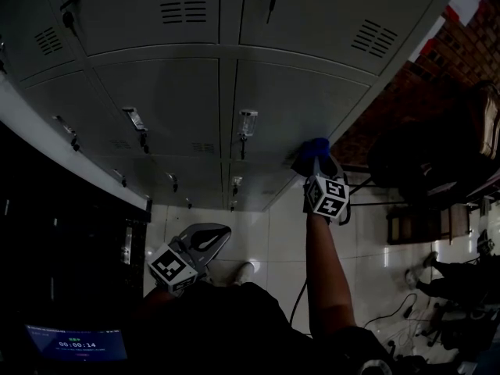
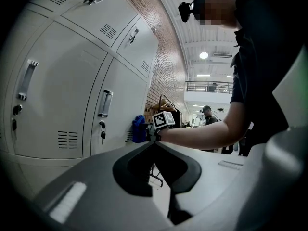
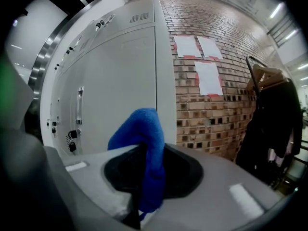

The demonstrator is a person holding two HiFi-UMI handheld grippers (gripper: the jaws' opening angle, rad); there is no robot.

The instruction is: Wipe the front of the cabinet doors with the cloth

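A grey bank of cabinet doors (image 1: 187,100) fills the upper head view. My right gripper (image 1: 316,161) is shut on a blue cloth (image 1: 316,145), and the cloth sits against the lower right door near its right edge. In the right gripper view the blue cloth (image 3: 140,131) stands folded between the jaws of the right gripper (image 3: 147,153), with the grey door (image 3: 120,76) just beyond. My left gripper (image 1: 211,237) hangs low, away from the doors, shut with nothing in it. In the left gripper view the left gripper (image 2: 155,143) points toward the cloth (image 2: 139,129) and the marker cube (image 2: 163,120).
Door handles (image 1: 246,122) and hanging locks stick out from the doors. A brick wall (image 3: 216,95) with taped papers adjoins the cabinet on the right. A rack with a dark coat (image 3: 269,124) stands there. Cables (image 1: 391,315) lie on the tiled floor, and a person (image 2: 208,114) stands far back.
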